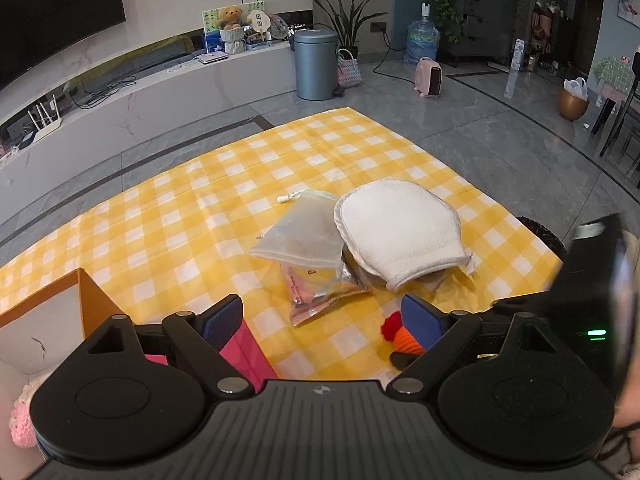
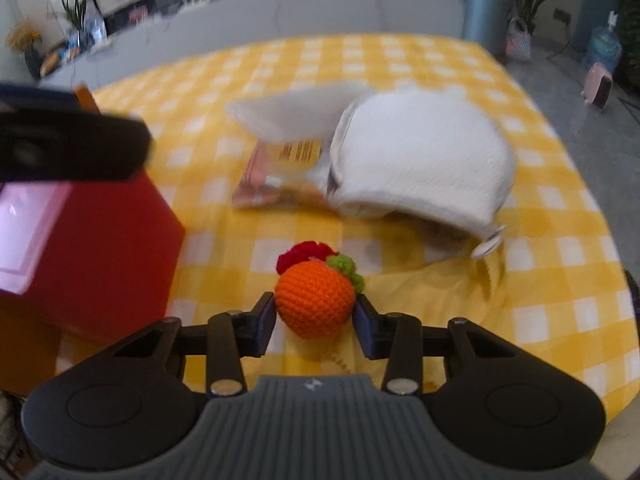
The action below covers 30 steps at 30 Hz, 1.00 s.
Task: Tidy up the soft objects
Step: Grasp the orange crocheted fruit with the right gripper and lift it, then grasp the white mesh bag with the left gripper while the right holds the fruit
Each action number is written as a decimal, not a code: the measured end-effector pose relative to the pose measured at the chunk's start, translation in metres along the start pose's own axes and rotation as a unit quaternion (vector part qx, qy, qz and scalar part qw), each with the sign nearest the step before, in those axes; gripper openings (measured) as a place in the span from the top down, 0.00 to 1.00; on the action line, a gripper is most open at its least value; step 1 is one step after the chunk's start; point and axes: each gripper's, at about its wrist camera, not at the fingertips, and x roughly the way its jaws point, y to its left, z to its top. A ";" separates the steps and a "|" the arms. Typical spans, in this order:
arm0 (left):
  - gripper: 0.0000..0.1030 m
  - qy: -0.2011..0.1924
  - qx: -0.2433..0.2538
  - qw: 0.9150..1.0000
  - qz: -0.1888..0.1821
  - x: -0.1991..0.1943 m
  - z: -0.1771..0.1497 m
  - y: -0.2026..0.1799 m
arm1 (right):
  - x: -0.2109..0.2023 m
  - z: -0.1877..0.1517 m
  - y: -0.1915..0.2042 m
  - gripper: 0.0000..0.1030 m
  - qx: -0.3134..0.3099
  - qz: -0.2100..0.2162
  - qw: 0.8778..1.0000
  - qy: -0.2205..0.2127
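My right gripper (image 2: 315, 316) is shut on an orange crochet ball (image 2: 316, 300) with red and green tufts, just above the yellow checked cloth (image 2: 400, 56). The ball also shows in the left wrist view (image 1: 400, 334), partly behind the right finger. My left gripper (image 1: 322, 318) is open and empty, above the cloth beside a red box (image 2: 100, 256). A white terry mitt (image 1: 400, 232), a translucent mesh pouch (image 1: 300, 232) and a pink foil packet (image 1: 324, 290) lie together mid-cloth. The mitt (image 2: 420, 160) also shows in the right wrist view.
The red open-top box (image 1: 244, 352) stands at the cloth's left front; a pink crochet piece (image 1: 22, 424) lies at its left. A grey bin (image 1: 316, 64), a water jug (image 1: 422, 42) and a pink heater (image 1: 430, 76) stand on the floor beyond the table.
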 end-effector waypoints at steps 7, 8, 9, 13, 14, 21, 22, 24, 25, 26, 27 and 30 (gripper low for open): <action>0.00 0.052 0.016 0.998 0.016 0.034 0.019 -0.012 | -0.030 -0.001 -0.024 0.60 0.044 -0.004 0.998 -0.055; 0.00 0.066 0.026 0.997 0.028 0.041 0.020 -0.016 | -0.029 -0.001 -0.027 0.60 0.050 -0.005 0.997 -0.054; 0.00 0.073 0.038 0.996 0.037 0.047 0.022 -0.019 | -0.028 -0.001 -0.029 0.60 0.054 -0.006 0.997 -0.053; 0.00 0.106 0.075 0.989 0.072 0.076 0.026 -0.031 | -0.028 -0.001 -0.031 0.60 0.061 -0.004 0.996 -0.061; 0.00 0.111 0.080 0.987 0.079 0.082 0.027 -0.032 | -0.029 -0.001 -0.031 0.60 0.061 -0.001 0.996 -0.065; 0.00 0.088 0.113 0.985 0.098 0.102 0.046 -0.034 | -0.033 -0.003 -0.044 0.60 0.079 0.006 0.994 -0.072; 0.00 0.097 0.128 0.983 0.087 0.107 0.049 -0.035 | -0.031 -0.003 -0.046 0.60 0.084 0.005 0.994 -0.070; 0.00 0.108 0.169 0.977 0.071 0.118 0.054 -0.037 | -0.029 -0.003 -0.049 0.60 0.088 0.001 0.994 -0.067; 0.00 0.107 0.185 0.974 0.071 0.121 0.056 -0.037 | -0.029 -0.003 -0.049 0.60 0.089 0.000 0.994 -0.066; 0.00 0.109 0.196 0.972 0.073 0.125 0.058 -0.037 | -0.029 -0.003 -0.050 0.60 0.090 0.002 0.994 -0.067; 0.00 0.119 0.205 0.969 0.073 0.130 0.059 -0.035 | -0.030 -0.003 -0.050 0.60 0.091 0.004 0.993 -0.069; 0.00 0.150 0.223 0.961 0.062 0.144 0.058 -0.031 | -0.032 -0.003 -0.051 0.60 0.095 0.009 0.993 -0.073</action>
